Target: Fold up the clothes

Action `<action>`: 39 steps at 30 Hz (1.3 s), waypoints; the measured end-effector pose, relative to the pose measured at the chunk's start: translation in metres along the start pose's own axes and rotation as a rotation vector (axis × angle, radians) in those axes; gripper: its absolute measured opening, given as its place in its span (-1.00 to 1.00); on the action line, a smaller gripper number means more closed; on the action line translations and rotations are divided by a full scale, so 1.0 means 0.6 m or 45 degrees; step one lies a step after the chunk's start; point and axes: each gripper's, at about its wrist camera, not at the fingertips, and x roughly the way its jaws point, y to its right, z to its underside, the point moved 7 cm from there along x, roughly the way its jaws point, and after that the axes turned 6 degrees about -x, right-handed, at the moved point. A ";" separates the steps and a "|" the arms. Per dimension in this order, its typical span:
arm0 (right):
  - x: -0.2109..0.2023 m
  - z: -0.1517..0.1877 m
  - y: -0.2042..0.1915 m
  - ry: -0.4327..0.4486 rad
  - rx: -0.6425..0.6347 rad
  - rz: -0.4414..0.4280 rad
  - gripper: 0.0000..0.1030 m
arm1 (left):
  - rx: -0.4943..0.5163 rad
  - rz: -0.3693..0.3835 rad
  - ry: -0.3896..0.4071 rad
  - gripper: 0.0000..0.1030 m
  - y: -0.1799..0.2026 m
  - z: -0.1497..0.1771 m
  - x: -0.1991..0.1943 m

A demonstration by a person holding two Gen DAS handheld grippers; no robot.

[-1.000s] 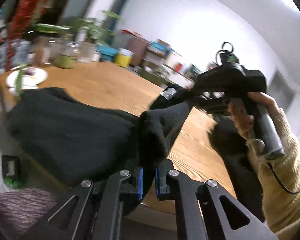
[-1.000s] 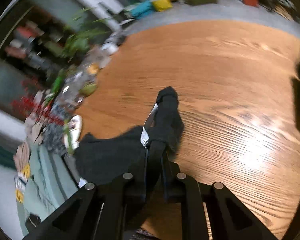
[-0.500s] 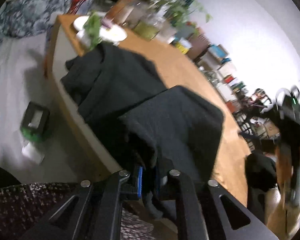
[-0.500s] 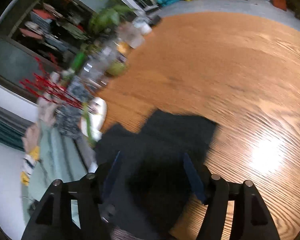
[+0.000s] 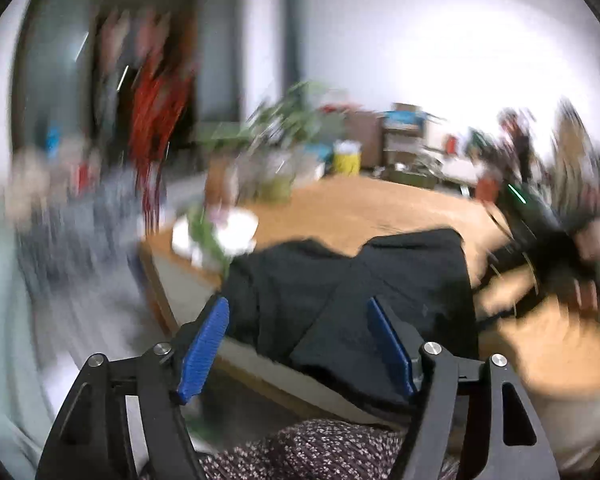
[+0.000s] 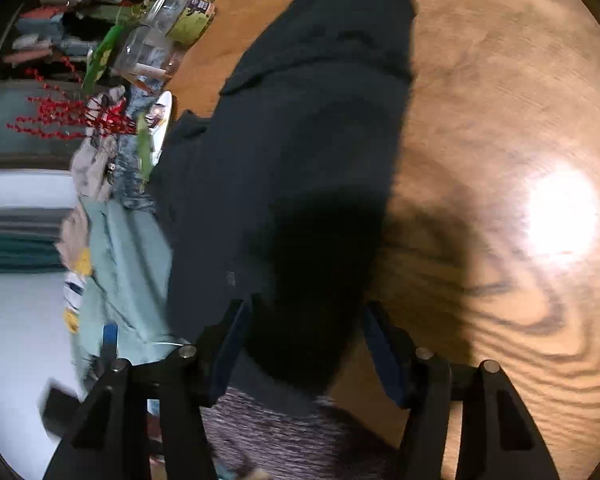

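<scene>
A black garment lies folded in layers on the wooden table, its near end hanging over the table's front edge. My left gripper is just in front of that edge, jaws opening wide, and its blue pads touch no cloth. In the right wrist view the garment stretches away below my right gripper. Those jaws are closing but still stand apart, with the cloth under the gap and not pinched. The right gripper and the hand holding it show as a blur at the table's right.
A white plate with greens, jars and plants crowd the table's far left end. Red-berried branches and a pale green covered seat lie beyond the edge. Patterned purple fabric is close under both grippers.
Both grippers have let go of the black garment, first the right, then the left. The garment now lies flat on the table. The right gripper has sunk closer to it.
</scene>
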 end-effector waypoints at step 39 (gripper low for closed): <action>-0.071 -0.091 -0.036 0.245 0.116 -0.142 0.61 | 0.300 -0.195 -0.289 -0.61 0.120 0.052 0.155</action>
